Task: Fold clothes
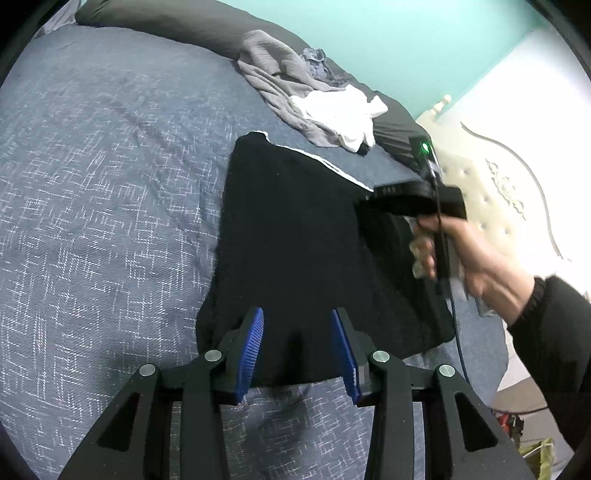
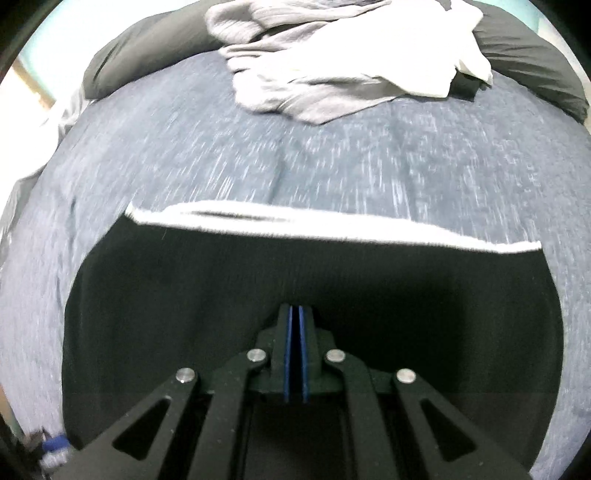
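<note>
On the bed (image 1: 110,166), which was covered by a blue-grey patterned bedspread, lay a black garment (image 1: 288,229) with a thin white edge (image 1: 314,157) along its far side. In the right wrist view the same black garment (image 2: 258,295) looked flat and dark, and its white edge (image 2: 332,225) ran across the picture, a little blurred. The cloth seemed knitted, but its exact kind could not be told. Farther away, near a dark grey pillow (image 1: 177,26), there was a pile of other clothes: a grey garment (image 1: 273,74) and a white garment (image 1: 340,110) lying on top of it.

The left hand-held gripper (image 1: 297,325) stood partly open over the near edge of the black garment. Its blue pads (image 1: 255,343) were apart, with dark cloth seen between and below them, and they did not press on anything. The right hand-held gripper (image 2: 295,314) had its blue pads almost together, above the black cloth; whether a fold of cloth was pinched between them could not be told. In the left wrist view a hand (image 1: 469,254) in a dark sleeve (image 1: 554,332) held the body of this right hand-held gripper over the right part of the garment.
</note>
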